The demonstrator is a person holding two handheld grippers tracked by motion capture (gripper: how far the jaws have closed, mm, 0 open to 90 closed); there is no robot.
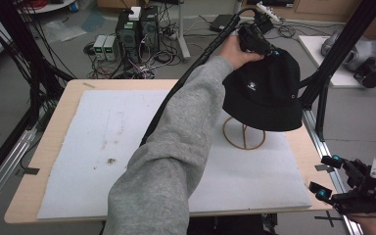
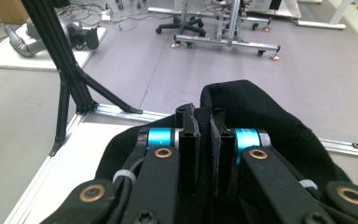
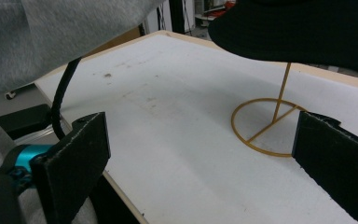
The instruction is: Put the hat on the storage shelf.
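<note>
Hat: a black bucket hat (image 1: 267,93) sat over the top of the stand at about 2 o'clock on the table, crown up, brim hanging level; a small white emblem showed on its near side.
Stand: a thin gold wire stand (image 1: 244,134) stood under the hat, its round ring base flat on the mat and 1 upright rod (image 3: 282,92) rising into the hat; the contact between rod and hat was hidden.
Left gripper: the left gripper (image 1: 255,40) was at the hat's far edge, about 12 o'clock from the crown; in the left gripper view its 2 jaws were clenched on a fold of the black fabric (image 2: 251,105).
Left arm: a grey sleeve (image 1: 176,152) crossed the table from 6 o'clock toward the hat.
Right gripper: the right gripper (image 1: 326,177) hung off the table's edge at about 4 o'clock, jaws spread wide and gripping nothing, well apart from the stand.
Mat: a white mat (image 1: 103,147) covered most of the table, with faint dark marks at about 9 o'clock.
Table: a light wooden table (image 1: 54,127) showed as a border around the mat.
</note>
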